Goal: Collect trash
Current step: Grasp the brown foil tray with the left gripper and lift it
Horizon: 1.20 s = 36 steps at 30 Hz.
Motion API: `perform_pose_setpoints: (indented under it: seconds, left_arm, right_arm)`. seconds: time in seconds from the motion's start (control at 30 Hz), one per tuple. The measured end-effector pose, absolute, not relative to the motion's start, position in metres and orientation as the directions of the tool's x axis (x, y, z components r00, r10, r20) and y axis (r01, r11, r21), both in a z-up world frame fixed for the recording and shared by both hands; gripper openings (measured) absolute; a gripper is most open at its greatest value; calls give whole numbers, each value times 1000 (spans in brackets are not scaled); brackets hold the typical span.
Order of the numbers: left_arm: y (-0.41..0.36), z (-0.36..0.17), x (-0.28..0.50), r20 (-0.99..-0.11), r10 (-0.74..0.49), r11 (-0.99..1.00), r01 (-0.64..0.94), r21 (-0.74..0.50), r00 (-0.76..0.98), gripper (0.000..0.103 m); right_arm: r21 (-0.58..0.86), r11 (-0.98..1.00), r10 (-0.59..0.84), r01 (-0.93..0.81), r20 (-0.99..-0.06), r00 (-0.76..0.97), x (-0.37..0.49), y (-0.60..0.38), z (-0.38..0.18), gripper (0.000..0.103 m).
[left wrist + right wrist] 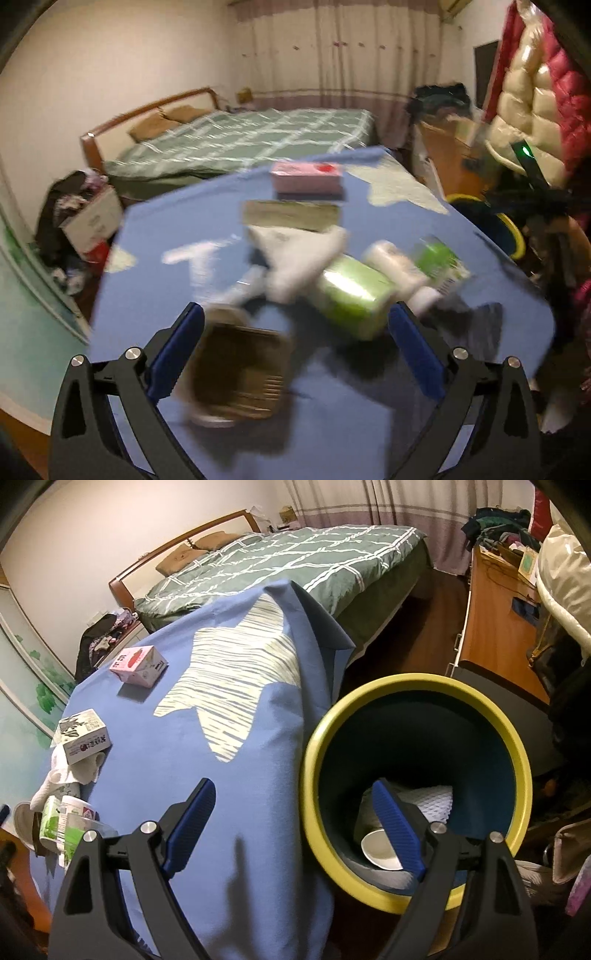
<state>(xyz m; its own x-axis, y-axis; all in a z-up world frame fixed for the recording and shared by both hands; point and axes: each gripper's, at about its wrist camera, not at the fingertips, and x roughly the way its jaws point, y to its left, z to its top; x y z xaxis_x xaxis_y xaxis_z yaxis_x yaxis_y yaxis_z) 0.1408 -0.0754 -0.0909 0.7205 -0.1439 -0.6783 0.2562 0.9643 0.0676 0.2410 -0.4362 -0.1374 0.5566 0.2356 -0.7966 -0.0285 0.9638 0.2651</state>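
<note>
The left wrist view is blurred. My left gripper is open wide above the blue tablecloth. A brownish foil tray lies between its fingers, close to the left pad and well clear of the right one. Beyond the tips are crumpled white paper, a green pack, a white bottle and a green carton. My right gripper is open and empty. It straddles the table's edge and the yellow-rimmed bin. The bin holds a white cup and white paper.
A pink box and a grey-white box lie on the cloth's far side, with tissue and green-labelled containers at the left. A green-quilted bed stands behind the table. A wooden desk and hanging coats are on the right.
</note>
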Motion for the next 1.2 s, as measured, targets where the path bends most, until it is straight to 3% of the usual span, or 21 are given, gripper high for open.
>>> perform_pose_setpoints:
  seconds: [0.2,0.5,0.7,0.87,1.07,1.17,1.2]
  left_arm:
    - [-53,-91,139,-674,-115,983,181,28,729,88]
    - [-37,-102,90,-719,-120,971,232,60,684,75]
    - [-54,-117,111,-745,-157,956,290,51,649,60]
    - [-60,-137,134,-791,-118,959,276,66,600,51]
    - [-61,-147,140,-812,-96,961,267,75,576,29]
    - [-63,-151,141,-816,-96,960,268,74,570,8]
    - [-64,-150,139,-810,-92,960,269,83,580,6]
  right_arm:
    - [262,964,242,-48,-784,571,235,-433,-130,82]
    - [286,955,275,-75,-764,583,241,-422,-128,82]
    - [282,954,288,-104,-760,583,237,-412,-123,82]
    - [292,951,293,-100,-751,592,234,-416,-121,82]
    - [304,948,299,-93,-755,583,236,-420,-127,82]
    - [310,946,306,-95,-755,581,238,-420,-129,82]
    - [309,946,306,-98,-755,580,237,-419,-130,82]
